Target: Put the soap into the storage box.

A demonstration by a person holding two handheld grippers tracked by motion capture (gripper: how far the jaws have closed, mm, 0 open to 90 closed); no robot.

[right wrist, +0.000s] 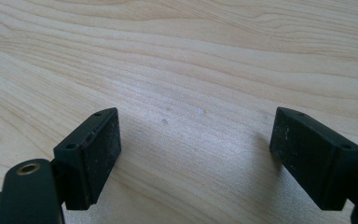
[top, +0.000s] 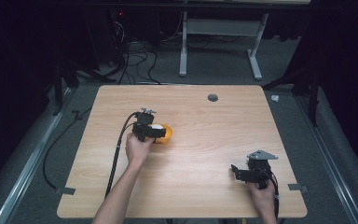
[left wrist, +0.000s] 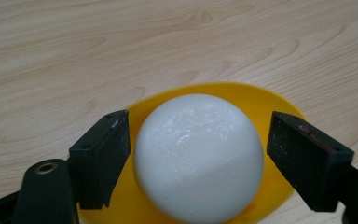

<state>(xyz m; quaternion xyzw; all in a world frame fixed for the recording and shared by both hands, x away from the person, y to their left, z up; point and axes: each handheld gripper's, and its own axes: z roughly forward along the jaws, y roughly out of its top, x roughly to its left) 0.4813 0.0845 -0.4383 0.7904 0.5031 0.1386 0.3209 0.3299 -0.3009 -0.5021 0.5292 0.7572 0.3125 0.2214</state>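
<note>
A white ball (left wrist: 198, 156) sits in a shallow yellow dish (left wrist: 261, 100) on the wooden table. In the high view the dish (top: 168, 135) lies left of the table's middle, with the ball (top: 156, 126) partly under my left gripper (top: 153, 133). My left gripper (left wrist: 198, 158) is open, its jaws on either side of the ball with a small gap on each side. My right gripper (top: 237, 171) rests near the table's front right corner. In its own view the right gripper (right wrist: 196, 156) is open over bare wood, nothing between its jaws.
The wooden table (top: 205, 154) has a dark round grommet (top: 212, 97) near its far edge. A black cable (top: 117, 149) trails from the left gripper off the front left. Beyond the table stand a white desk frame (top: 219, 42) and tangled cables (top: 135, 56) on the floor.
</note>
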